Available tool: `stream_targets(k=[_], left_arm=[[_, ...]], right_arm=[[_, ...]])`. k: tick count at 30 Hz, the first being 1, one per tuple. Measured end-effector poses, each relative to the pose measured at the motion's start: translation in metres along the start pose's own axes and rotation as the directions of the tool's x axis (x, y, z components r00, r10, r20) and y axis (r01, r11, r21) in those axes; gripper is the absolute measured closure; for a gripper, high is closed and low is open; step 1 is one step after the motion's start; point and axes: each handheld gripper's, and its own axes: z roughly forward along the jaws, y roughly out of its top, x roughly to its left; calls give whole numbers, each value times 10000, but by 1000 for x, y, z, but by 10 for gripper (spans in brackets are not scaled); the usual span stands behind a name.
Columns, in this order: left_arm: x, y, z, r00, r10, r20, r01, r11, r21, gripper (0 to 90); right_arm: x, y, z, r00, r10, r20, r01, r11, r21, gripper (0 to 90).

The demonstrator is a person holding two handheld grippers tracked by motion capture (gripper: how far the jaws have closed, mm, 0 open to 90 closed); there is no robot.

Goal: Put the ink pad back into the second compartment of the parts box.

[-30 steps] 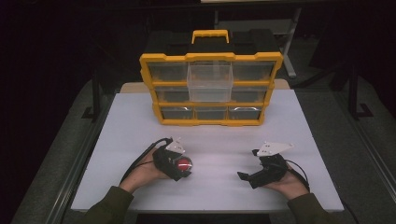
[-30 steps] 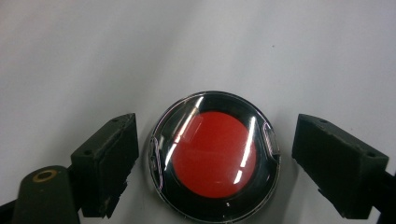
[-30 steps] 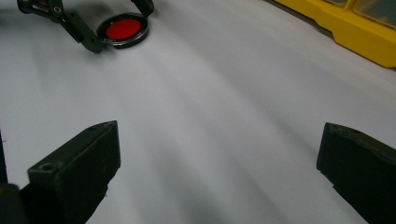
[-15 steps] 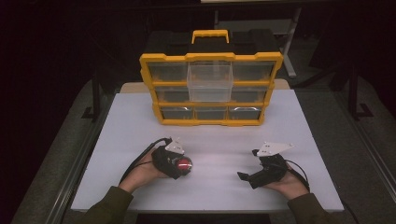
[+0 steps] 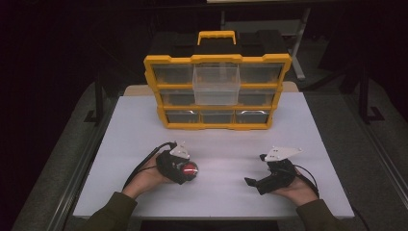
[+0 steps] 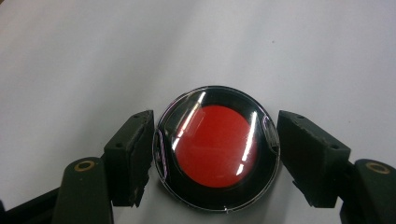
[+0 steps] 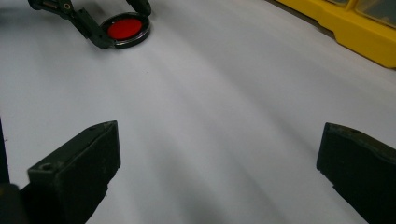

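Note:
A round red disc in a clear black-rimmed case [image 6: 212, 149] lies on the white table [image 5: 216, 144]. My left gripper [image 6: 215, 140] has just been closing and is now shut on it, one pad [image 6: 133, 154] against each side of the case. The high view has that gripper [image 5: 185, 171] and the red disc [image 5: 190, 170] at the front left. At the front right, my right gripper [image 5: 252, 183] rests in a hand. Its jaws stand wide open over bare table [image 7: 219, 154]. The right gripper view catches the held disc [image 7: 124, 29] at its top left.
A yellow drawer organizer [image 5: 163, 91] with a handle stands at the back of the table. Its top middle clear drawer [image 5: 216, 84] is pulled out. A corner of the organizer [image 7: 355, 37] shows at the top right of the right gripper view. Dark floor surrounds the table.

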Motion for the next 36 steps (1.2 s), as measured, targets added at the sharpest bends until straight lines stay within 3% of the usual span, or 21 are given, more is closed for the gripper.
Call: stream_targets(k=[6, 8, 16, 24, 36], left_arm=[[1, 0, -1, 9998, 189, 70, -190, 9997, 123, 297], [2, -1, -2, 9997, 83, 242, -85, 9999, 70, 297], [6, -3, -8, 9996, -189, 209, 191, 9998, -86, 297], [11, -4, -14, 9997, -164, 172, 165, 9999, -18, 298], [16, -5, -27, 9981, -507, 359, 522, 9977, -431, 298]], right_arm=[[0, 0, 0, 10000, -10, -1, 10, 10000, 1, 0], [0, 0, 0, 10000, -20, -20, 20, 10000, 6, 0], [0, 0, 0, 10000, -25, -24, 25, 10000, 2, 0], [0, 0, 0, 10000, -41, -53, 42, 10000, 6, 0], [0, 0, 0, 10000, -63, -72, 63, 10000, 1, 0]])
